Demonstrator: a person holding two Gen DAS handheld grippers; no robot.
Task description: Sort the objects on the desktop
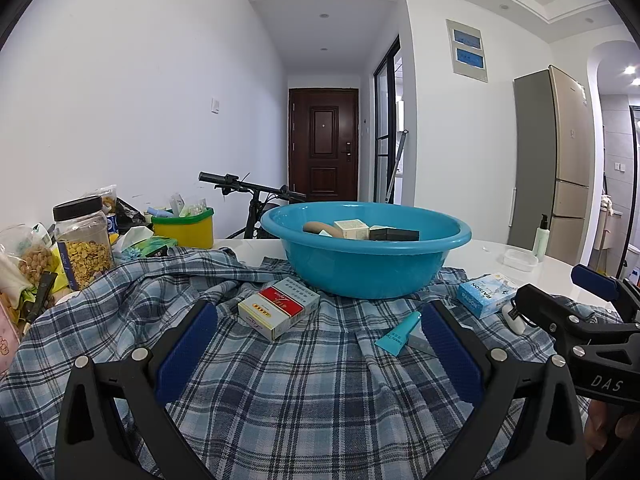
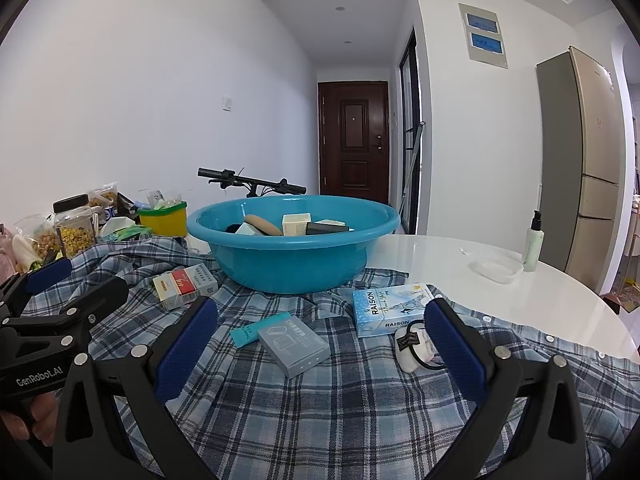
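Observation:
A blue basin (image 1: pixel 366 258) (image 2: pixel 294 254) stands on a plaid cloth (image 1: pixel 300 380) (image 2: pixel 340 400) and holds several small boxes. On the cloth lie a red-and-white carton (image 1: pixel 278 306) (image 2: pixel 185 285), a teal tube (image 1: pixel 398 334) (image 2: pixel 250 332), a grey box (image 2: pixel 293 346), a light blue RAISON box (image 1: pixel 486 294) (image 2: pixel 390 308) and a white pouch with a black hair tie (image 2: pixel 412 348). My left gripper (image 1: pixel 320 344) is open and empty, just short of the carton and tube. My right gripper (image 2: pixel 320 340) is open and empty, around the grey box.
At the left stand a jar of yellow snacks (image 1: pixel 82 244) (image 2: pixel 76 228), snack bags and a yellow-green tub (image 1: pixel 184 226) (image 2: pixel 164 220). A pump bottle (image 2: pixel 533 242) and a clear lid (image 2: pixel 496 270) sit on the white table (image 2: pixel 560 300) at the right.

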